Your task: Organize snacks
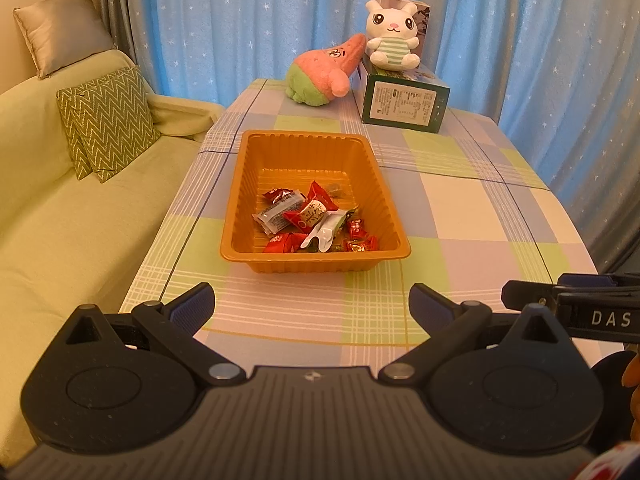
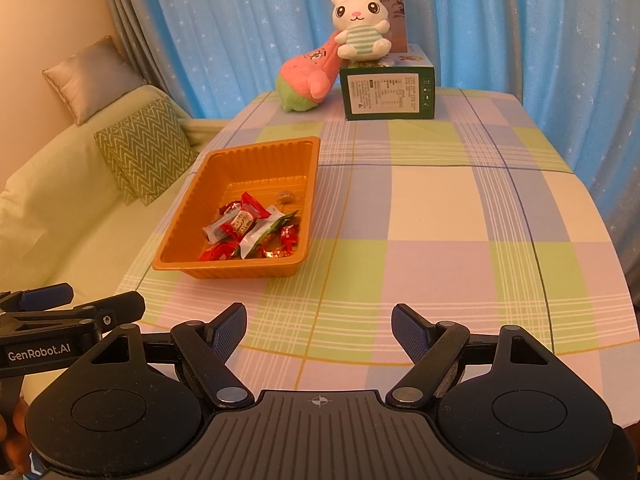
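A shallow orange ribbed plastic tray [image 1: 244,196] of wrapped red and white snacks [image 1: 316,220] sits on the checked-cloth surface [image 1: 460,216], well ahead of both grippers. Left gripper [image 1: 312,308] and right gripper [image 2: 318,330] hover with jaws spread, empty.

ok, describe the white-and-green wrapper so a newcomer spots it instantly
Start at the orange tray on the checked tablecloth. Its snacks are heaped at the near end. Among mostly red wrappers, the white-and-green wrapper is the only pale one, lying diagonally at the heap's near right.
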`<state>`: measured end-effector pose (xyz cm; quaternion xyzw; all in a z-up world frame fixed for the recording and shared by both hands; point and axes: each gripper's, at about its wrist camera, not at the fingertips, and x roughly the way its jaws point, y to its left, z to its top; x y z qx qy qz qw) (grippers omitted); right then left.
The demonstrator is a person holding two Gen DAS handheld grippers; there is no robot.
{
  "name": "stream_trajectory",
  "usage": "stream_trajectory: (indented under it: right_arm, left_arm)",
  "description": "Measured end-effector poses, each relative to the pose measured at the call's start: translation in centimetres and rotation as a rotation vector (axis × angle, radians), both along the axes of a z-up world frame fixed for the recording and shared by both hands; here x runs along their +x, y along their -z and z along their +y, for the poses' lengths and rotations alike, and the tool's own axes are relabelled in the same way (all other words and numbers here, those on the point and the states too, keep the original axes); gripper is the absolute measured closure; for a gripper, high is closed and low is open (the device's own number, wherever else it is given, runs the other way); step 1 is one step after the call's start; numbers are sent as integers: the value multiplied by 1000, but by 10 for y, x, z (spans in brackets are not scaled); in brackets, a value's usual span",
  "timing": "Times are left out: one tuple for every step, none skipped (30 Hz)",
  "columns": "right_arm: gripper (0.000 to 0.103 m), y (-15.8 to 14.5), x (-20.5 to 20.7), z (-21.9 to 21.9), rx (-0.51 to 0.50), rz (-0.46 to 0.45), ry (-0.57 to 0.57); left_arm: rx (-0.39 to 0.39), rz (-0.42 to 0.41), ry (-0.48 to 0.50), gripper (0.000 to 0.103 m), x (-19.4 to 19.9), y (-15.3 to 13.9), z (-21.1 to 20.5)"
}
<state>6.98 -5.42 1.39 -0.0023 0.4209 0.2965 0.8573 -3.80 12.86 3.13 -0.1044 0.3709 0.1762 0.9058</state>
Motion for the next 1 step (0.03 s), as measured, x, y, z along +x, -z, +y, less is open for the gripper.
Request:
stream_trajectory:
  right_arm:
    - [24,0,0,0,0,-1,0]
  left_arm:
    - [1,-1,1,0,0,0,0]
